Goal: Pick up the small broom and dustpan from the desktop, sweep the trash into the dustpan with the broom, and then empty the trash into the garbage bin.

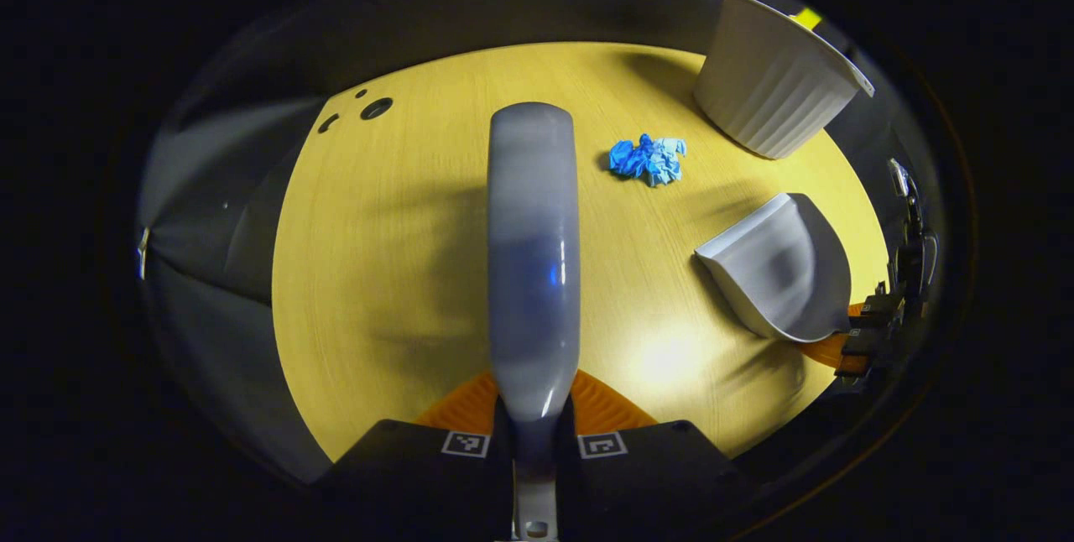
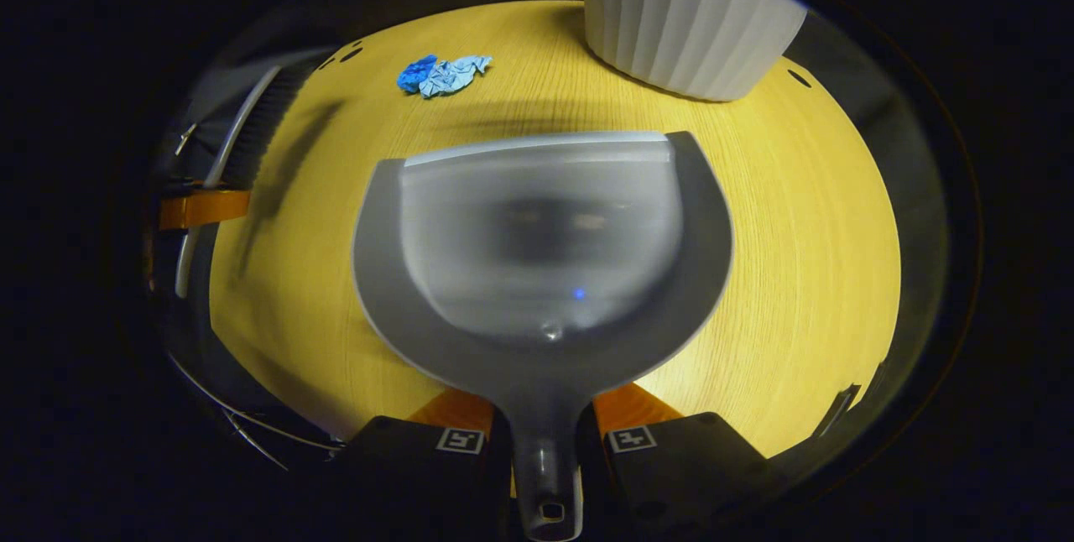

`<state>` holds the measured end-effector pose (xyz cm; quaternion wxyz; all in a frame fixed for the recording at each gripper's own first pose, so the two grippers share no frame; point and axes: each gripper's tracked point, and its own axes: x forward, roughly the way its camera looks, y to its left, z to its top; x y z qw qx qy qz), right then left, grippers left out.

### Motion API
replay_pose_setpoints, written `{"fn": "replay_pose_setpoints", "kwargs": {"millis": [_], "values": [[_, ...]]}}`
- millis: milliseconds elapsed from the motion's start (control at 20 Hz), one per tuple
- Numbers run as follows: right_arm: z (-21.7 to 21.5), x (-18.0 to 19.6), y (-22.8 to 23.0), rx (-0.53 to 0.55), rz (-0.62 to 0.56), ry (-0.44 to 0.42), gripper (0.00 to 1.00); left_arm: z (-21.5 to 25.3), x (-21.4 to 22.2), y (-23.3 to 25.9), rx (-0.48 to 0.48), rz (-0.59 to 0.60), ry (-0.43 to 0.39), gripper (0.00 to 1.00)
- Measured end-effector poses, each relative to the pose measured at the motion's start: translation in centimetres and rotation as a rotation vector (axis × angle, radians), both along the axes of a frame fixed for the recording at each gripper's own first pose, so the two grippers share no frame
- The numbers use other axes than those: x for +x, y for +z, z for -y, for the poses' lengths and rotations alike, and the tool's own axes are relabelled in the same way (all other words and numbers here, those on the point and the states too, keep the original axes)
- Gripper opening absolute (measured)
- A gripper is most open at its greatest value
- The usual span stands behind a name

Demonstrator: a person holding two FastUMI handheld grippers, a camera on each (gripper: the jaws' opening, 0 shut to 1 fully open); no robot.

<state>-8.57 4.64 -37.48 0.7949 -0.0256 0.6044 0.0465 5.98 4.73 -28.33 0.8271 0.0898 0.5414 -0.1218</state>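
Left gripper view: broom [image 1: 534,257] rising straight ahead from between the fingers of the left gripper [image 1: 534,441], grey back toward the camera, handle clamped between the two fingers and running out past the bottom edge. Crumpled blue trash [image 1: 648,159] lying on the yellow wooden desktop [image 1: 394,273], ahead of the fingers and just right of the broom's upper part, apart from it. White ribbed garbage bin [image 1: 772,80] standing farther ahead and to the right, beyond the trash, near the desktop's far edge. Dustpan [image 1: 776,269] off to the right of the fingers, mouth turned toward the trash, held from behind by the right gripper [image 1: 868,332] at the right rim; bare wood between dustpan and trash. Small dark holes [image 1: 369,108] in the desktop far ahead on the left. Right gripper view: dustpan [image 2: 541,248] directly ahead of the right gripper [image 2: 545,441], its handle pinched between both fingers, pan spreading out forward, front lip farthest from the fingers; whether touching the wood or hanging above it cannot be told. Trash [image 2: 442,75] ahead and to the left, well beyond the lip. Garbage bin [image 2: 684,18] ahead and slightly right, past the lip, standing on the desktop [image 2: 805,257]. Broom [image 2: 243,139] at the far left edge, bristles dark, held by the left gripper [image 2: 201,208]. Nothing lying between dustpan lip and trash apart from open wood.
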Motion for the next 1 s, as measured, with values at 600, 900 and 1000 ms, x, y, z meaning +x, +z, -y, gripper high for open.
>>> {"fn": "replay_pose_setpoints", "kwargs": {"millis": [600,900,1000], "values": [[2.6,-0.5,0.5,-0.015,-0.068,0.181,0.33,1.1,9.3,-1.7,0.167,-0.039,-0.211,0.27],[3.8,-0.8,0.7,-0.016,-0.078,0.243,0.33,3.9,12.3,-2.7,0.275,-0.062,-0.354,0.24],[4.1,-0.7,0.9,-0.018,-0.078,0.265,0.33,4.6,13.1,-3.0,0.311,-0.071,-0.402,0.24]]}}
